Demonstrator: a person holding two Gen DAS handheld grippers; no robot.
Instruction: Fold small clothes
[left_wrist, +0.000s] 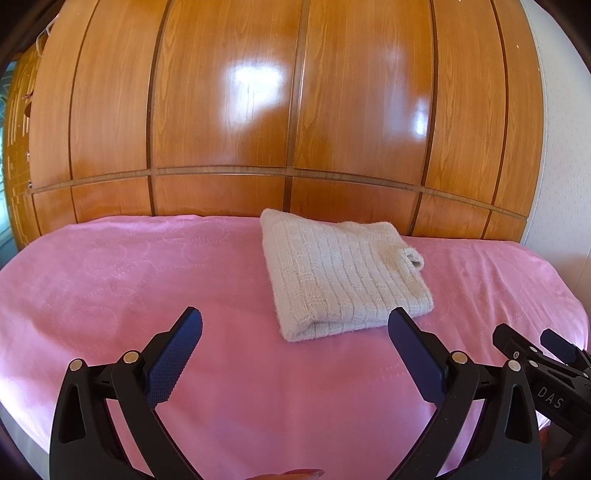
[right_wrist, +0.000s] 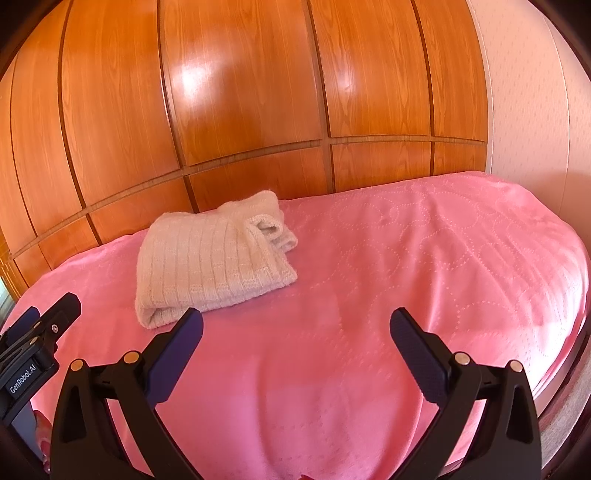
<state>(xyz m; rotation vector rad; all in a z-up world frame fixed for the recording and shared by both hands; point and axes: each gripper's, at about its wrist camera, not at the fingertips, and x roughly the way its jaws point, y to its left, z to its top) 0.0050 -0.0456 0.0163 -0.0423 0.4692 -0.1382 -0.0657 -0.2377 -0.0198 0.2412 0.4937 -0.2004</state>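
The little white sweater (left_wrist: 343, 273) lies on the pink bed (left_wrist: 129, 277), at the far side, close to the wooden wardrobe (left_wrist: 258, 92). It looks folded into a soft, thick pad, so the folding seems done or almost done.

The left gripper (left_wrist: 295, 325) is spread wide and holds nothing. It hangs over the bed, near to us, with the sweater just past its right finger. The right gripper (right_wrist: 295, 325) is also spread wide and holds nothing. The sweater sits far and left of it.

To finish well, I think both grippers should stay off the sweater, or only pat it flat from the top. A pull on one corner could make the fold fall open.

The sweater is knit, with ribs and little squares. A rolled cuff (right_wrist: 266, 225) pokes out on its right side. The near edge is a round, puffy fold.
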